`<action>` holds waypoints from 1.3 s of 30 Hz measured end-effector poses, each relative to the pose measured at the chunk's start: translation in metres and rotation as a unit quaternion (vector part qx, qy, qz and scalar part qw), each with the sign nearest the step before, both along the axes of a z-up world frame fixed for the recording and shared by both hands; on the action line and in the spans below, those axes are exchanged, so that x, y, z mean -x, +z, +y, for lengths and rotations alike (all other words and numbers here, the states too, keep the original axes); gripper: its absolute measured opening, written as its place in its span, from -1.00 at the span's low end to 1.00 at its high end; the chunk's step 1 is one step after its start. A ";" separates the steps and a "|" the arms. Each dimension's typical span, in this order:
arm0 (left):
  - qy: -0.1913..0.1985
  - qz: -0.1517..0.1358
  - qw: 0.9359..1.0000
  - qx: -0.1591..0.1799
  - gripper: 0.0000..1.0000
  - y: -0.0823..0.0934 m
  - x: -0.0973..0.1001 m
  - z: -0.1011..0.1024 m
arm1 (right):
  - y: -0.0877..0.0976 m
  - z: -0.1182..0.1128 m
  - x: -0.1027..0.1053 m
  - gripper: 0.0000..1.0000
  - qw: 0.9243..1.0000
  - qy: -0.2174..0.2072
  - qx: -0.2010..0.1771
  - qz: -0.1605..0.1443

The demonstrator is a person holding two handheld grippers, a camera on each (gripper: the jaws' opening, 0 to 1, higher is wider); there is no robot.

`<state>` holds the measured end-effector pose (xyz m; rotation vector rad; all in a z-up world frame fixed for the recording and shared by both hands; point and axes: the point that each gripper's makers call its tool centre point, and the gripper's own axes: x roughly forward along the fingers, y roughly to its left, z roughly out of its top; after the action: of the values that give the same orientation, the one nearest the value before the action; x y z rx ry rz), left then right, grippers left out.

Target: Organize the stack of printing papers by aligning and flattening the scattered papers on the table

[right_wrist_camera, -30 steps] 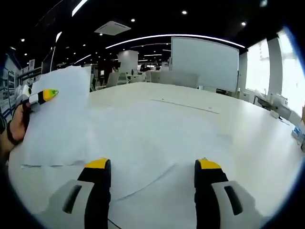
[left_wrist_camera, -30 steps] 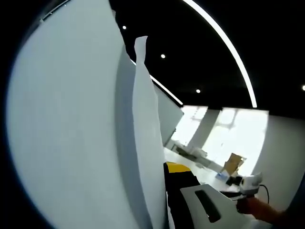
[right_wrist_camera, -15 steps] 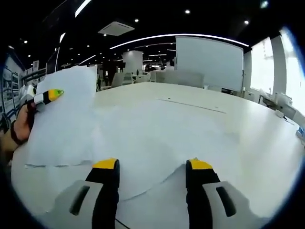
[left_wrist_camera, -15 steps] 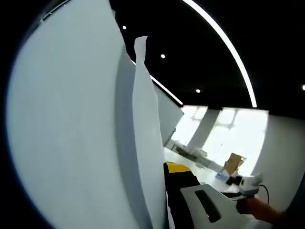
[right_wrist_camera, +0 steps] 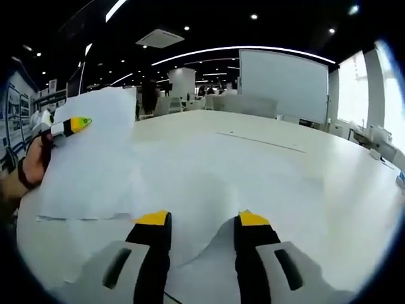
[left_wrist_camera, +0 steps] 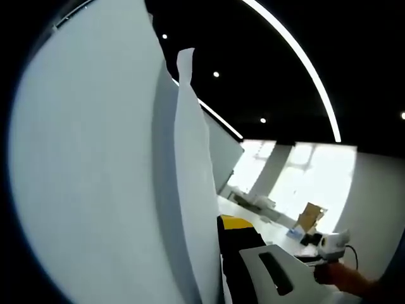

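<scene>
Loose white papers (right_wrist_camera: 209,177) lie spread over the white table (right_wrist_camera: 329,209). My left gripper (right_wrist_camera: 77,123), held by a hand (right_wrist_camera: 28,168), is shut on a few sheets (right_wrist_camera: 88,164) lifted at the table's left side. In the left gripper view those sheets (left_wrist_camera: 95,177) stand close in front of the lens and hide one jaw of the left gripper (left_wrist_camera: 218,231). My right gripper (right_wrist_camera: 202,218) is low over the near paper edge, its jaws still apart with the curved edge between them. The right gripper (left_wrist_camera: 332,240) also appears far off in the left gripper view.
A large white board (right_wrist_camera: 288,85) and chairs (right_wrist_camera: 190,101) stand beyond the table's far edge. Small items (right_wrist_camera: 380,136) sit near the right windows. A cardboard box (left_wrist_camera: 310,218) stands on a distant desk.
The right gripper's jaws have drawn closer together around the near paper edge, and its view has shifted slightly. The left gripper holds its sheets still.
</scene>
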<state>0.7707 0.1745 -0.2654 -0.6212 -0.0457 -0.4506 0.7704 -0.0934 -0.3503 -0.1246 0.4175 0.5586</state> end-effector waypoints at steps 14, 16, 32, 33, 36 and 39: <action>0.001 0.000 1.000 0.002 -0.88 0.000 0.000 0.001 | 0.000 0.008 0.003 -0.66 1.000 0.020 -0.005 0.000; 0.001 0.000 1.000 0.002 -0.88 0.000 0.000 0.001 | 0.000 0.009 0.004 -0.69 1.000 0.024 -0.005 0.000; 0.002 0.000 1.000 0.001 -0.87 0.000 0.000 0.000 | 0.000 0.007 0.002 -0.88 1.000 0.020 -0.006 -0.001; 0.002 0.000 1.000 0.000 -0.87 0.000 0.000 0.000 | 0.000 0.007 0.002 -0.89 1.000 0.020 -0.006 -0.001; 0.002 0.000 1.000 0.000 -0.87 0.000 0.000 0.000 | 0.000 0.006 0.001 -0.94 1.000 0.017 -0.004 -0.003; 0.002 -0.001 1.000 -0.001 -0.87 0.000 0.000 0.000 | 0.000 0.005 0.000 -0.98 1.000 0.015 -0.002 -0.004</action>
<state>0.7706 0.1740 -0.2650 -0.6195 -0.0478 -0.4467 0.7707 -0.0882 -0.3506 -0.1292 0.4065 0.5892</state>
